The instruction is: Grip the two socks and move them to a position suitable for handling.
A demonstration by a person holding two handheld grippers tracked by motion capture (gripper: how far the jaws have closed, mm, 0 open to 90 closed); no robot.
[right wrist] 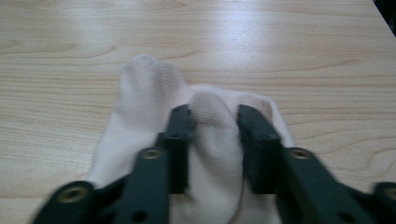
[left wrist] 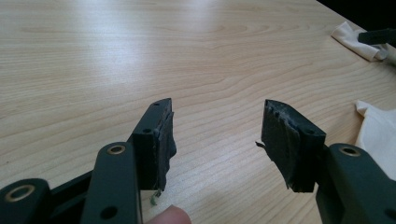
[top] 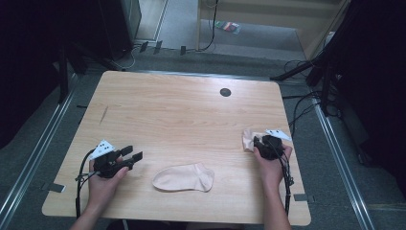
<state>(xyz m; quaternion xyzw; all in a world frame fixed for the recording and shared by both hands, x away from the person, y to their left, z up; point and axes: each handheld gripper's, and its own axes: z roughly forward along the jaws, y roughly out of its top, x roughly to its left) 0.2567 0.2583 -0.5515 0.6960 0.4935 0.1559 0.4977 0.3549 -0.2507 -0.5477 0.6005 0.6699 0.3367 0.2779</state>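
1. You held your right gripper (top: pixel 260 142) at the right side of the wooden table (top: pixel 182 110), close to its right edge.
2. Its 2 jaws were pinching a raised fold of a cream sock (right wrist: pixel 154 93); in the right gripper view the cloth bulged up between the pads (right wrist: pixel 180 140) and the rest of this bunched sock lay on the wood.
3. In the high view the bunched sock (top: pixel 248 139) lay just beyond your right hand (top: pixel 272 165).
4. A second sock (top: pixel 184 178) lay flat near the front edge of the table, between your 2 hands and touched by no gripper.
5. Your left gripper (top: pixel 130 157) was at the left front part of the table, its jaws spread apart with only bare wood between them.
6. In the left gripper view the flat sock (left wrist: pixel 380 135) was at the right edge.
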